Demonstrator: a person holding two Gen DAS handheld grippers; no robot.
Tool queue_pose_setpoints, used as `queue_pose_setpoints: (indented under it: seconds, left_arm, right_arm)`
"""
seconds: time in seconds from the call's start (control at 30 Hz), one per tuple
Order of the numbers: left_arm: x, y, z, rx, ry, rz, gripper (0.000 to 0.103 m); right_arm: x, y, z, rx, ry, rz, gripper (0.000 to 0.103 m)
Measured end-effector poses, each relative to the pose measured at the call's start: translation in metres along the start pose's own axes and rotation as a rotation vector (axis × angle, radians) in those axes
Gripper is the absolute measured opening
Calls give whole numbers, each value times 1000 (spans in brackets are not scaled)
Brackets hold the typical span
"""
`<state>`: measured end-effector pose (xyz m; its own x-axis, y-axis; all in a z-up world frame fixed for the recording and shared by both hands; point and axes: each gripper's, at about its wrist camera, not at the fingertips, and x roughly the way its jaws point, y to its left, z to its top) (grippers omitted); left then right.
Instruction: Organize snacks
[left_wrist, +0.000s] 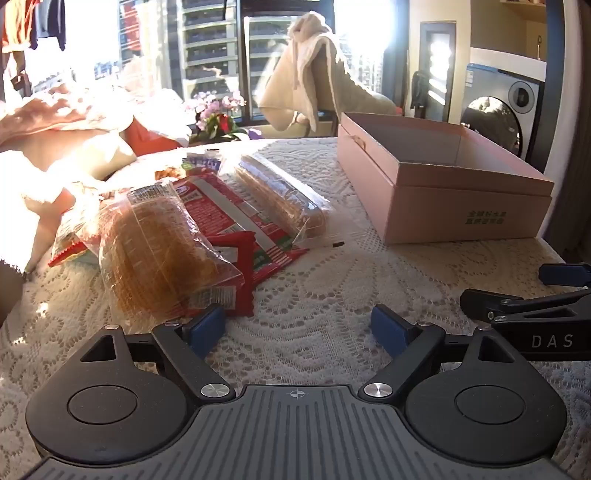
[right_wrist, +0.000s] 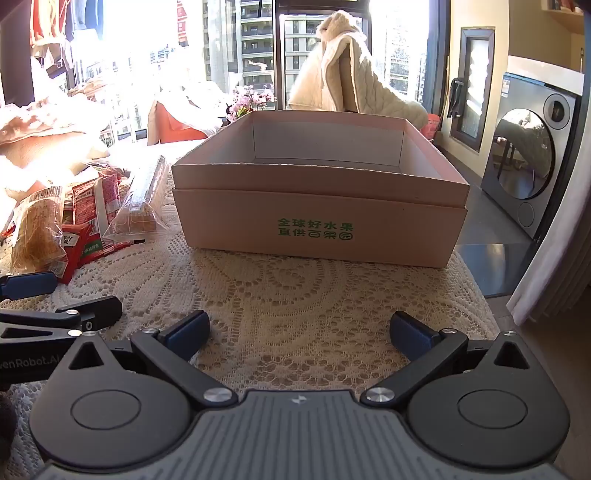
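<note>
Pink box (right_wrist: 317, 218) bears green Chinese print; left gripper (left_wrist: 297, 326) and right gripper (right_wrist: 299, 328) fingers wide.

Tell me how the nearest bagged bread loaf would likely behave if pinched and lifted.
The bagged bread loaf looks soft, so it would probably squash and sag. Its glossy clear wrapper may slip or crinkle between the fingers. It seems light for its size and lies flat, so rolling is unlikely.

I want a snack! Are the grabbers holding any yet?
No, nothing is held. The left gripper and right gripper are both open, over the lace tablecloth.
</note>
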<state>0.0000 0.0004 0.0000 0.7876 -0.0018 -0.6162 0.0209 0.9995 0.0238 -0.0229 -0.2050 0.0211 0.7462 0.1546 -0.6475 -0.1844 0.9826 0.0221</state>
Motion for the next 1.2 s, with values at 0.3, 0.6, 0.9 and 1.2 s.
queue_pose_setpoints:
  seconds: [0.3, 0.6, 0.9, 1.2]
  left_arm:
    - [0, 0, 0, 1, 3, 1, 91]
    - [0, 0, 0, 0, 4, 0, 91]
    - [0, 0, 0, 0, 4, 0, 91]
    - [0, 0, 0, -1, 4, 0, 91]
  right_arm:
    - [3, 1, 2, -4, -2, -3, 103]
    - [2, 1, 1, -4, -2, -2, 103]
    - [2, 0, 1, -3, -2, -2, 103]
    - [2, 0, 1, -3, -2, -2, 103]
